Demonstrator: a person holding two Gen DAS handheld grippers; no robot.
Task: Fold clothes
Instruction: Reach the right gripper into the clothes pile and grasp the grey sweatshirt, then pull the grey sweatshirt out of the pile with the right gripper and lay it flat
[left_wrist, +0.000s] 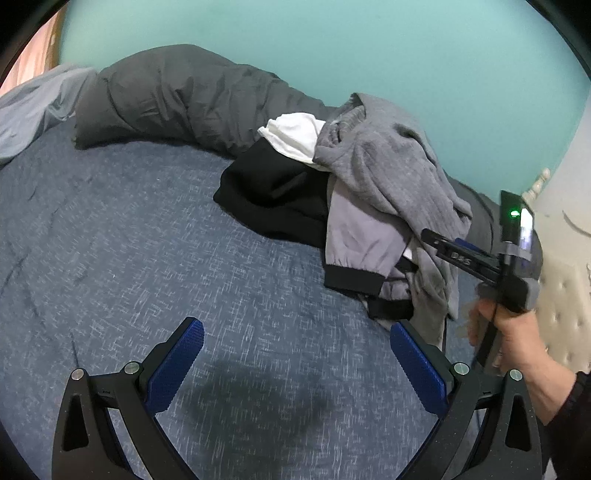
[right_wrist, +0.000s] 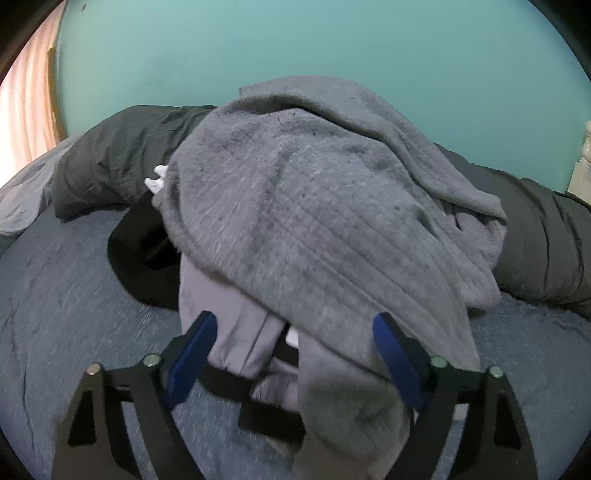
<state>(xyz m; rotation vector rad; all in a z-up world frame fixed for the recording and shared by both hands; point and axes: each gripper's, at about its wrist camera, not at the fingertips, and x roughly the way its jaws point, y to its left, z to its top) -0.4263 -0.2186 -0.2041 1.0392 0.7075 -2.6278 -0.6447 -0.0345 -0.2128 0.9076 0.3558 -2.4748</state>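
Blue bed (left_wrist: 129, 240), teal wall behind; we see the clothes pile (left_wrist: 362, 192) heaped unfolded at its far right. Right claw (right_wrist: 295, 332) gapes right at the pile's near edge; left claw (left_wrist: 295, 339), also apart, hangs farther left.

We see a fuzzy grey ribbed fleece garment (right_wrist: 314, 206), smooth lilac-grey cloth with black cuff (left_wrist: 362, 236), matt blue flecked woven bedsheet (left_wrist: 147, 240), blue textured rubber-like fingers (left_wrist: 177, 365).
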